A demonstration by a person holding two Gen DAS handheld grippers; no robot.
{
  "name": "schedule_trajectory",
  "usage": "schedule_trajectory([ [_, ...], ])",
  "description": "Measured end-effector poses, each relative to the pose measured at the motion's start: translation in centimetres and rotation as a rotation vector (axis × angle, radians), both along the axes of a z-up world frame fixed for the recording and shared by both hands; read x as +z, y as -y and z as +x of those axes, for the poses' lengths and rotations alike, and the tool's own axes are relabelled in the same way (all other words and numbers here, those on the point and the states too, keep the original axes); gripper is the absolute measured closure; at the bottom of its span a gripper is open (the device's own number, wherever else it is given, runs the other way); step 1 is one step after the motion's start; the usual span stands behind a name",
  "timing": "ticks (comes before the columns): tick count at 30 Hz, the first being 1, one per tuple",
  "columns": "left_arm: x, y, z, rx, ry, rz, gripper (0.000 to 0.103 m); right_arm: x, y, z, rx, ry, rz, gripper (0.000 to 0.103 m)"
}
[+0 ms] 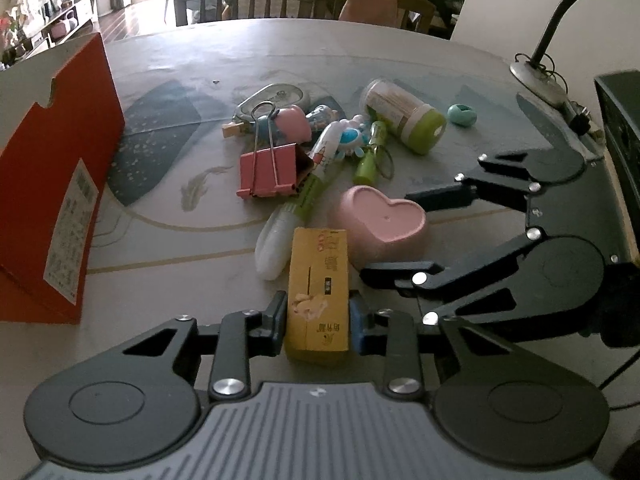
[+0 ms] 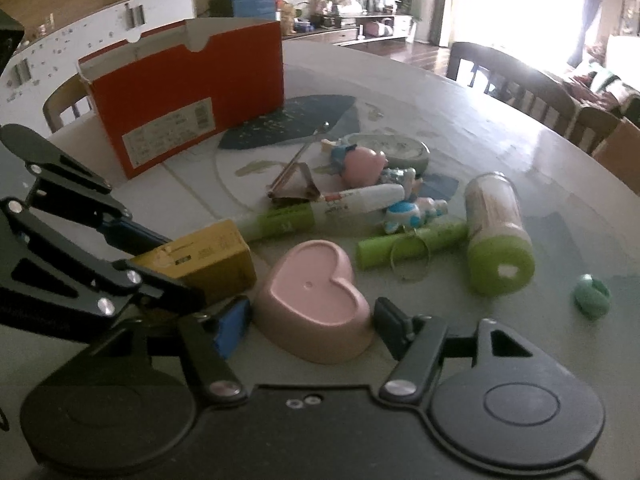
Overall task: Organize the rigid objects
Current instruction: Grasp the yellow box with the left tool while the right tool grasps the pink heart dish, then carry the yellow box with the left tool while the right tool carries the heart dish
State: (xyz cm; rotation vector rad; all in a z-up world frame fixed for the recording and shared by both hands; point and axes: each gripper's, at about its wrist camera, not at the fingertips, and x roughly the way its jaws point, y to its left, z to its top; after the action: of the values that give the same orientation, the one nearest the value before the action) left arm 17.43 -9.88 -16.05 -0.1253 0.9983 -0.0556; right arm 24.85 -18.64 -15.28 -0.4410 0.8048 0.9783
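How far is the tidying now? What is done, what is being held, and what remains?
Done: nothing visibly; the red box shows no contents from here. In hand: the left claw is shut on the yellow box; the right claw straddles the pink heart dish, pads not yet pressing. Left: the pile on the table, including the binder clip, green jar and marker.

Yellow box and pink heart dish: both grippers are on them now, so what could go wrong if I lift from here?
1. The left gripper pinches the yellow box only at its near end, so the box may droop or swing on lifting.
2. The white and green pen lies against the box and may get dragged along.
3. The right gripper straddles the pink heart dish without clear contact; its rounded walls may slip out.
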Motion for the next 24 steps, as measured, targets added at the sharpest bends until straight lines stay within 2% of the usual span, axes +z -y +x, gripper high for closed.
schedule_trajectory([
  [10, 1.1, -0.8, -1.2, 0.019, 0.011, -0.025, 0.074, 1.9, 2.2, -2.5, -0.148, -0.029, 0.045, 0.038],
  [11, 1.3, -0.9, -1.3, 0.021, 0.013, -0.024, 0.074, 2.1, 2.3, -2.7, -0.157, -0.032, 0.045, 0.059],
  [12, 1.4, -1.0, -1.5, 0.023, 0.015, -0.027, 0.074, 2.2, 2.4, -2.9, -0.163, -0.052, 0.042, 0.070],
  [13, 1.6, -1.1, -1.7, 0.023, 0.018, -0.033, 0.074, 2.2, 2.4, -3.0, -0.187, -0.072, 0.037, 0.075],
  [14, 1.8, -1.2, -1.8, 0.022, 0.022, -0.037, 0.073, 2.2, 2.5, -3.1, -0.206, -0.082, 0.033, 0.101],
  [17, 2.1, -1.5, -2.4, 0.023, 0.030, -0.041, 0.073, 1.7, 2.5, -3.6, -0.211, -0.103, 0.011, 0.102],
  [19, 2.2, -1.8, -2.8, 0.025, 0.032, -0.042, 0.073, 1.9, 2.7, -4.2, -0.207, -0.107, 0.026, 0.091],
  [21, 2.4, -2.3, -3.2, 0.032, 0.035, -0.048, 0.073, 2.5, 2.6, -4.6, -0.213, -0.087, 0.048, 0.062],
  [22, 2.5, -2.5, -3.4, 0.036, 0.037, -0.052, 0.073, 2.9, 2.4, -4.7, -0.214, -0.069, 0.061, 0.051],
  [23, 2.6, -2.7, -3.6, 0.038, 0.040, -0.054, 0.073, 3.2, 2.2, -4.8, -0.218, -0.053, 0.072, 0.029],
  [24, 2.7, -2.9, -3.8, 0.039, 0.042, -0.056, 0.074, 3.5, 1.9, -4.8, -0.219, -0.039, 0.086, 0.023],
])
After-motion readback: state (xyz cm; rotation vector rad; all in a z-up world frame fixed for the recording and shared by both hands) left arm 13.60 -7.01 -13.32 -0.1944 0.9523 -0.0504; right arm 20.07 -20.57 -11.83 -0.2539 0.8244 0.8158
